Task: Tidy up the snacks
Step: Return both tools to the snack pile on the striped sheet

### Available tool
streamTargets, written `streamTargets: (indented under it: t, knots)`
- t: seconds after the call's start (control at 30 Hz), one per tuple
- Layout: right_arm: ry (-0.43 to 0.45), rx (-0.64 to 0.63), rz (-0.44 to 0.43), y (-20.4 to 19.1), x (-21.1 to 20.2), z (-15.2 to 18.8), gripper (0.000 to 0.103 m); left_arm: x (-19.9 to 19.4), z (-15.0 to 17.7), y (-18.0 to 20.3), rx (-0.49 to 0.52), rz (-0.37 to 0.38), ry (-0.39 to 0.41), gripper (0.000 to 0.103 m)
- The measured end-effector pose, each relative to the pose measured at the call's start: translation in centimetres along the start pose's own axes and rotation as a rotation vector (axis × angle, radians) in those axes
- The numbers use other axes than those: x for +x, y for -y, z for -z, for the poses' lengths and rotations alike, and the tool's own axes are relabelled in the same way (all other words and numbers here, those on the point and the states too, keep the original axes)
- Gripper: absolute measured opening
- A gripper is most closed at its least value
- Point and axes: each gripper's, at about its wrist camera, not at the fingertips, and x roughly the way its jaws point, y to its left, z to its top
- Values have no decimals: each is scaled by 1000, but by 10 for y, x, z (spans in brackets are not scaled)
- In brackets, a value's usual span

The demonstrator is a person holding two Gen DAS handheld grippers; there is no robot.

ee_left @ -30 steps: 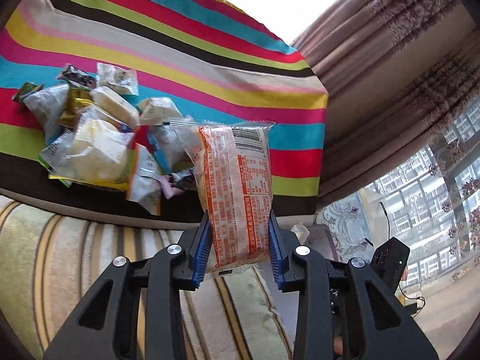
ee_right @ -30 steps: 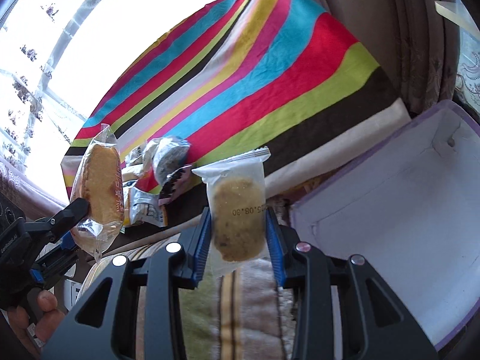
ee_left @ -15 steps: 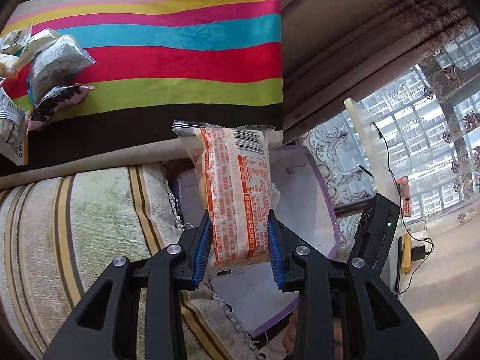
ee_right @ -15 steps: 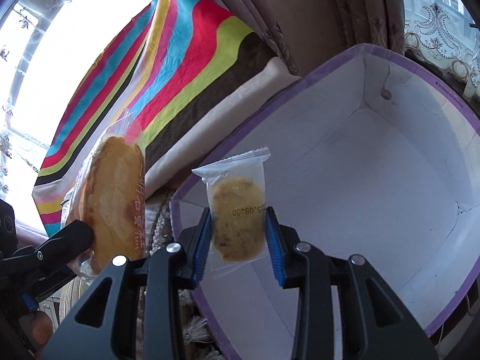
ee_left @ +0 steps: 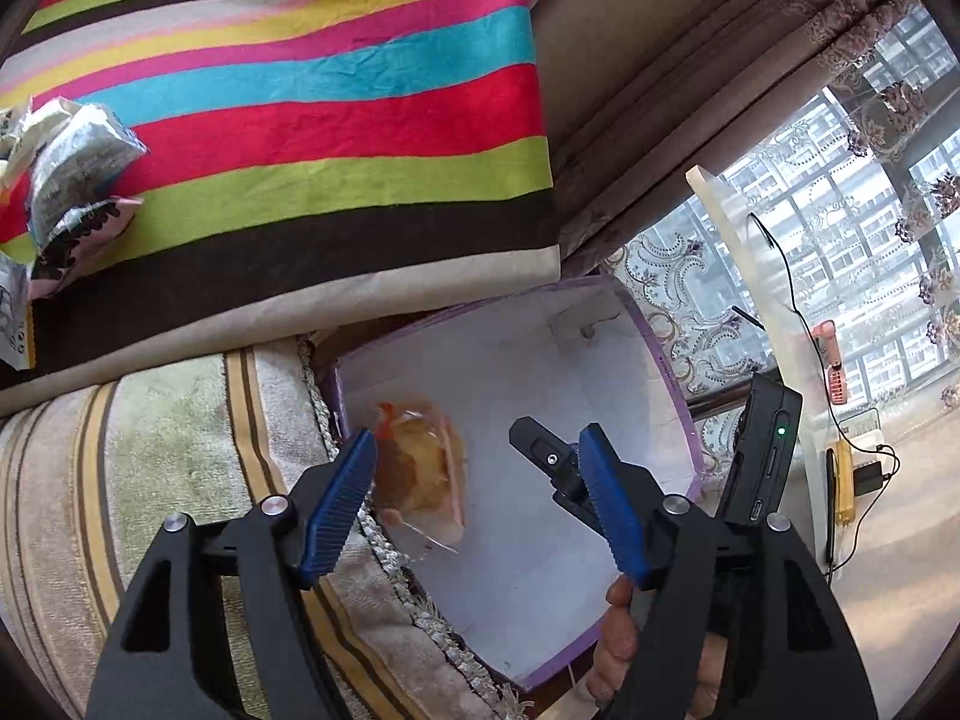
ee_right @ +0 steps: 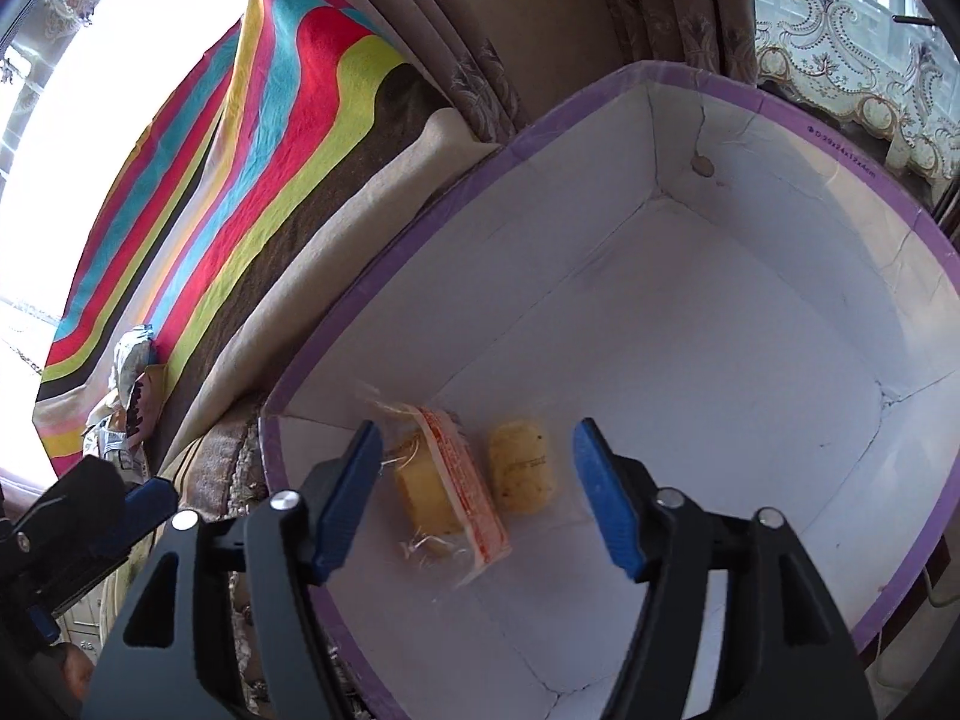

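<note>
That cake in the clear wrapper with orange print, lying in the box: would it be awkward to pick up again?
Probably a little. The wrapped cake looks soft, so a hard squeeze might dent it. Its glossy film crinkles loosely at the ends, so it is likely slippery and floppy there. It lies flat on the box floor, unlikely to roll.

We found the box (ee_right: 780, 360) standing just right of the bed's edge, near the curtain (ee_right: 540, 30). In it two packets lay side by side on its floor: the cake packet (ee_right: 447, 489) on the left, the biscuit packet (ee_right: 523, 474) just right of it. Far to the left, more snack packets (ee_left: 66, 180) lay heaped on the blanket (ee_left: 300, 90), well apart from the box.
</note>
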Motion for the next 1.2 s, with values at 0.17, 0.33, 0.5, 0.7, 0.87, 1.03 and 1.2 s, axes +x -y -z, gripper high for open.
streamTargets:
  t: [0.17,0.33,0.5,0.7,0.87,1.03,1.2]
  knots:
    - [61,-96,175,-24,-13,-3,81,-36,-2,-4,66,-130,169,78]
    - [187,-246,228,-50,-37,0,90,-77,-2,-17,143,-272,311,86]
    - [211,-292,41,-76,-61,-3,92,-112,4,-55,130,-379,350,86]
    - [181,-303,-158,-121,-62,0,92,-147,19,-121,-28,-435,365,86]
    - [110,-318,-224,-161,-41,9,92,-156,26,-154,-127,-314,351,74]
    - [10,-312,-276,-180,-14,14,92,-144,23,-162,-150,-239,303,58]
    - [-54,-274,-308,-185,7,15,92,-123,9,-176,-229,-136,243,50]
